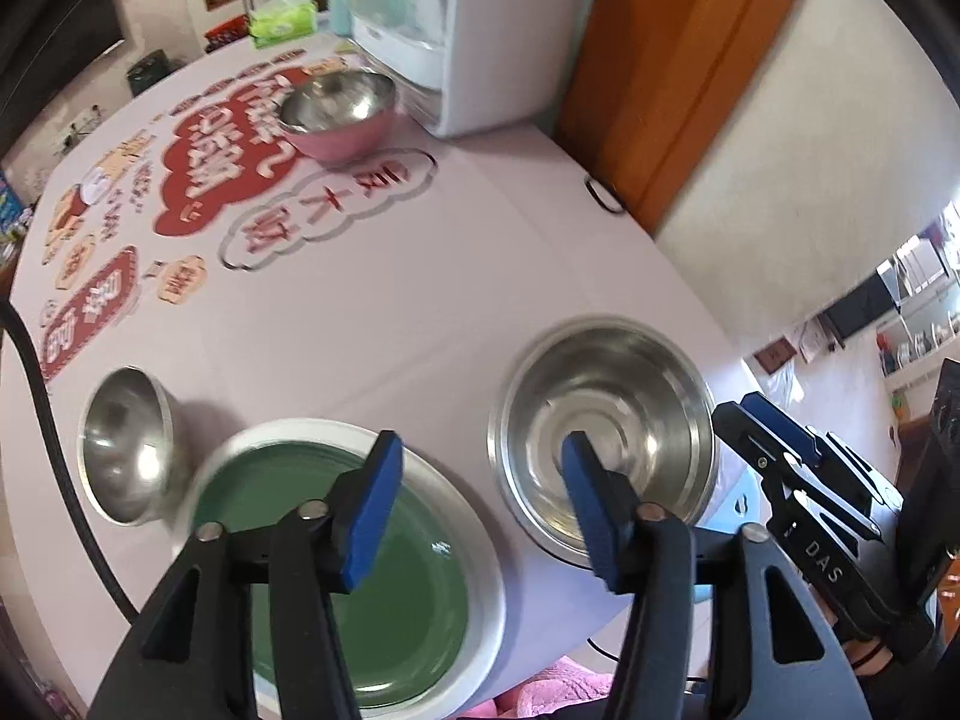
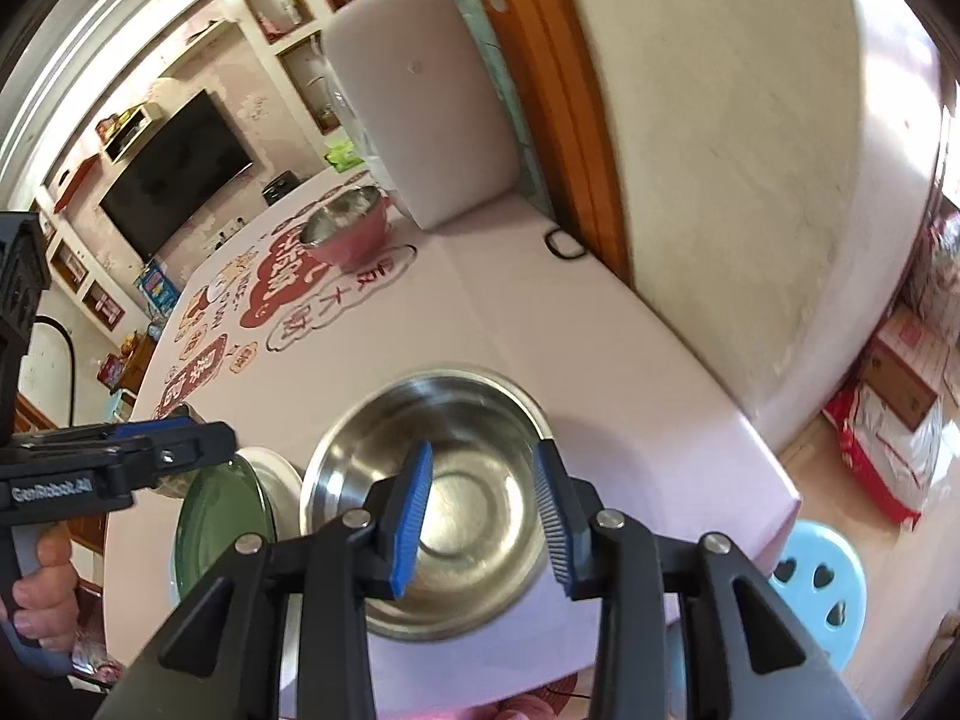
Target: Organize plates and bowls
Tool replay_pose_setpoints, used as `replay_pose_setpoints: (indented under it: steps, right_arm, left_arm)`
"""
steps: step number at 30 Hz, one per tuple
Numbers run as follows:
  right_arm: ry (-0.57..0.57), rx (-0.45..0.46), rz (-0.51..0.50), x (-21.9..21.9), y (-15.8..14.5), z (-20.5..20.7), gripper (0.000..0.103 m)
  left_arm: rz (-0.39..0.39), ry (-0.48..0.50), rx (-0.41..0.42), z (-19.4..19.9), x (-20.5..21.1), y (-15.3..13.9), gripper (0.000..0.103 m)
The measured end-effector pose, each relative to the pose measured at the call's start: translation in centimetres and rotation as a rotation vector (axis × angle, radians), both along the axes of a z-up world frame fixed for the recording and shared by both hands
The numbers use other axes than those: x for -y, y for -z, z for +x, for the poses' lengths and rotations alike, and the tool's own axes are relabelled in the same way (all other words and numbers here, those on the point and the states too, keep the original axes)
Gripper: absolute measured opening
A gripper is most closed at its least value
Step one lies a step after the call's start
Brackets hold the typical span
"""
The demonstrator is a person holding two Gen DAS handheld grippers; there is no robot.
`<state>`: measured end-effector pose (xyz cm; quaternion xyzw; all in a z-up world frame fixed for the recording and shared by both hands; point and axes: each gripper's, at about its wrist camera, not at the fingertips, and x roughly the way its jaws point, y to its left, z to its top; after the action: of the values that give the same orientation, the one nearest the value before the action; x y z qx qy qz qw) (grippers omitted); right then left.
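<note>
Plate (image 1: pixel 336 564) at table's (image 1: pixel 420 276) near edge, small bowl (image 1: pixel 123 444) just left of it. Large bowl (image 1: pixel 606 438) right of plate, near table's near right corner. Third bowl (image 1: pixel 339 111) well behind, toward far edge, appliance (image 1: pixel 474 30) just right of it. Tissue pack (image 1: pixel 282 21) at far edge.

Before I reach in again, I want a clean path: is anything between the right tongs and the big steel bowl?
Nothing visible. The right tongs hang open directly over the big steel bowl, which is empty. The green plate sits beside it, off the path.
</note>
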<state>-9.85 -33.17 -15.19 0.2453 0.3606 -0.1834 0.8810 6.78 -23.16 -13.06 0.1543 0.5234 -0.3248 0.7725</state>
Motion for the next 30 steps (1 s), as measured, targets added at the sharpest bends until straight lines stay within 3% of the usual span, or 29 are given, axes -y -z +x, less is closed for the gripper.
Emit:
replay_pose_setpoints:
  steps: [13, 30]
  right_arm:
    - [-0.129, 0.071, 0.011, 1.2, -4.3, 8.0, 0.06]
    - [-0.223, 0.125, 0.02, 4.0, -9.9, 19.5, 0.065]
  left_arm:
    - [0.038, -0.132, 0.039, 5.4, -2.5, -5.3, 0.069]
    - [0.043, -0.286, 0.119, 14.6, -1.9, -10.7, 0.072]
